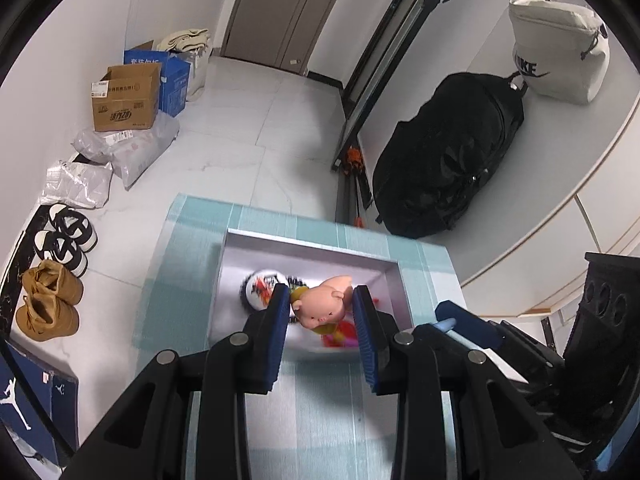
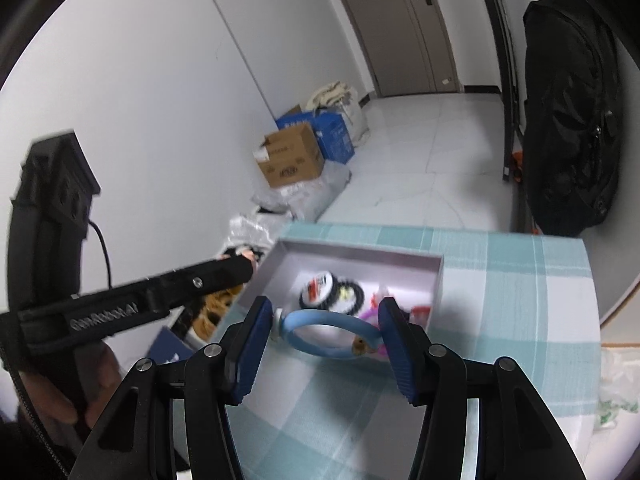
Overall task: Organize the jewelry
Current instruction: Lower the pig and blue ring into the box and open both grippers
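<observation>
A shallow white box (image 1: 308, 242) (image 2: 360, 250) sits on a teal checked cloth (image 1: 192, 264). In it lie a round black-and-white badge (image 1: 260, 286) (image 2: 318, 286) and small coloured pieces. My left gripper (image 1: 322, 308) holds a pink pig figure (image 1: 322, 300) between its blue pads, over the box. My right gripper (image 2: 322, 330) holds a light blue bracelet (image 2: 328, 332) with a small charm, just in front of the box's near edge.
The cloth-covered table (image 2: 500, 320) ends to the left over a tiled floor with shoes (image 1: 52, 272), cardboard boxes (image 1: 124, 98) and plastic bags. A black backpack (image 1: 448, 156) and a white Nike bag (image 1: 560, 52) stand on a ledge at right.
</observation>
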Demonstrator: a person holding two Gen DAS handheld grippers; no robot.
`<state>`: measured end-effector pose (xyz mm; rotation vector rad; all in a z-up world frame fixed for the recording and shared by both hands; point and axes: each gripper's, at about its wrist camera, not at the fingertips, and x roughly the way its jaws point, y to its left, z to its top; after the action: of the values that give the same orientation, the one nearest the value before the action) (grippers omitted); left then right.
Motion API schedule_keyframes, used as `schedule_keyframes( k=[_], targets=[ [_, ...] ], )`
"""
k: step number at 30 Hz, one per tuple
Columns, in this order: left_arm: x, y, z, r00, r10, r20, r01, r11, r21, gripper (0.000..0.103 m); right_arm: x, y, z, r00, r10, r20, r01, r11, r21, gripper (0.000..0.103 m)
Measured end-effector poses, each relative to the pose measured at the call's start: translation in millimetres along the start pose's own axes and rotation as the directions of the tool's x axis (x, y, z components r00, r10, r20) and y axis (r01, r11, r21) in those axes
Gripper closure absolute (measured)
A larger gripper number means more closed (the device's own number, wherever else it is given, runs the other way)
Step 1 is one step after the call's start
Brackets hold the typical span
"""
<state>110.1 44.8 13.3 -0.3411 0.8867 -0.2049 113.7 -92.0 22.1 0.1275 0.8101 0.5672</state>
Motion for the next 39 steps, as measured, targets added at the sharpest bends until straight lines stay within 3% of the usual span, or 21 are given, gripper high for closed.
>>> schedule_keyframes(
  k=[15, 22, 39],
  targets=[
    [45.7, 4.1, 14.0, 0.996, 0.024, -0.09, -0.025, 1.0, -0.014, 0.077, 30.8, -34.0, 26.8, 0.999, 0.032, 0.005, -0.032, 0.995, 0.097, 0.049],
    [52.0, -5.4, 15.4, 0.991, 0.108, -0.074, -0.102, 0.992, 0.076, 0.077, 45.9, -42.6, 30.5, 0.999, 0.038, -0.022, -0.035, 0.993, 0.112, 0.049],
    [70.4, 3.3, 10.2, 0.982, 0.061, -0.181, -0.06, 0.998, 0.012, 0.075, 65.7, -53.1, 21.6, 0.995, 0.031, -0.098, -0.015, 0.988, 0.153, 0.047]
  ],
)
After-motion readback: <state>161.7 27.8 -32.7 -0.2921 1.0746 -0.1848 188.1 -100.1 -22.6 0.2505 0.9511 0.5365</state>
